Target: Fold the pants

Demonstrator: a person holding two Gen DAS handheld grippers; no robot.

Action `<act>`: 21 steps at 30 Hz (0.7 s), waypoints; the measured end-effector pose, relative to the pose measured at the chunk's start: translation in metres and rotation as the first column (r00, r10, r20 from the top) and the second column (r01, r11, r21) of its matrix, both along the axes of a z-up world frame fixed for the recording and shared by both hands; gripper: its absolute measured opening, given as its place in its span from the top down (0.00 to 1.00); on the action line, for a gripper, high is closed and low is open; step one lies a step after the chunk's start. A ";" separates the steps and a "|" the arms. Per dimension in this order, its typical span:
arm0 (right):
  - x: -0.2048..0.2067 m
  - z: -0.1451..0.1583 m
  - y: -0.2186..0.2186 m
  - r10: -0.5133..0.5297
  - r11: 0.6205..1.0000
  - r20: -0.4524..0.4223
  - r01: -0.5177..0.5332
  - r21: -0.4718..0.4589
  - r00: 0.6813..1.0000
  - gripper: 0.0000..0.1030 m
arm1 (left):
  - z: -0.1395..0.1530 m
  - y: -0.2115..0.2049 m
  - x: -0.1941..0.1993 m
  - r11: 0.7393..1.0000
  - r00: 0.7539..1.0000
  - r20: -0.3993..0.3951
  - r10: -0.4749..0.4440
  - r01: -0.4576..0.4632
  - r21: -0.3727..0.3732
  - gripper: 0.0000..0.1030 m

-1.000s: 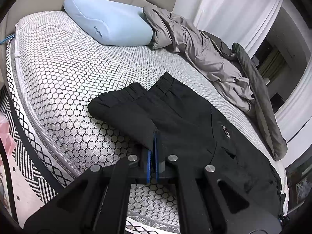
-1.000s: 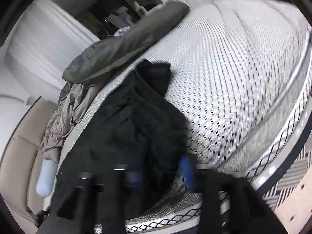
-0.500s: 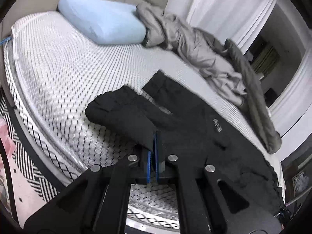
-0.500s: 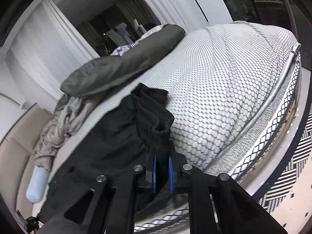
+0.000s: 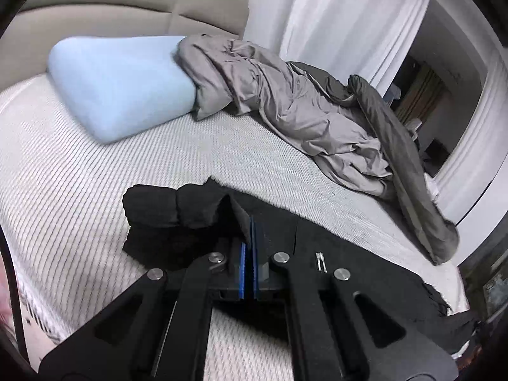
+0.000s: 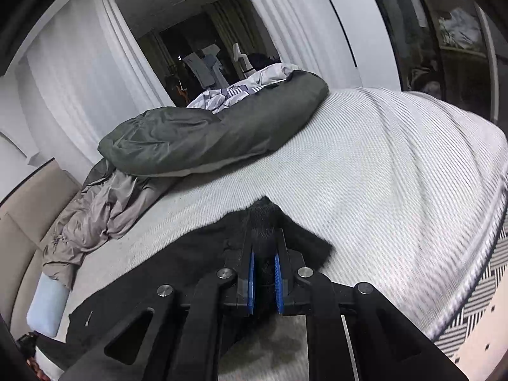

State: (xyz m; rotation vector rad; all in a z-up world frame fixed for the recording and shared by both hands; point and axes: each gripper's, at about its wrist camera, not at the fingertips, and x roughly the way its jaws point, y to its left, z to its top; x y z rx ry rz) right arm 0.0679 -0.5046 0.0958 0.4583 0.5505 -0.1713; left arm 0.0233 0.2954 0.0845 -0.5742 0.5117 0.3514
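Pants lie black along near edge of bed, long axis running between both grippers. Left gripper clenched on leg-end cloth; right gripper grasping thick bunch at other end. Both ends equally in hand; fold likely goes across bed, away from holder.
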 end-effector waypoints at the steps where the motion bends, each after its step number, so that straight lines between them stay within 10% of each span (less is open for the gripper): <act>1: 0.018 0.003 0.000 -0.006 1.000 -0.004 0.006 0.006 1.000 0.91 | 0.004 0.002 0.020 1.000 1.000 -0.011 -0.006 0.007 0.014 0.99; 7: 0.137 -0.009 0.010 -0.022 1.000 -0.078 0.020 -0.017 0.997 0.88 | -0.014 0.026 0.137 1.000 0.993 -0.120 0.020 -0.017 0.023 0.94; 11: 0.207 -0.027 0.014 -0.109 0.993 -0.133 0.102 -0.063 0.985 0.66 | -0.041 0.046 0.187 0.995 0.980 -0.176 0.090 -0.079 0.069 0.61; 18: 0.202 -0.035 0.045 0.017 0.993 -0.112 -0.029 -0.112 0.994 0.25 | -0.058 0.062 0.175 0.995 0.982 -0.160 0.102 -0.104 -0.004 0.29; 21: 0.193 -0.043 0.052 0.067 0.991 -0.137 -0.082 -0.106 0.988 0.23 | -0.060 0.052 0.166 0.998 0.981 -0.184 0.067 -0.070 -0.008 0.22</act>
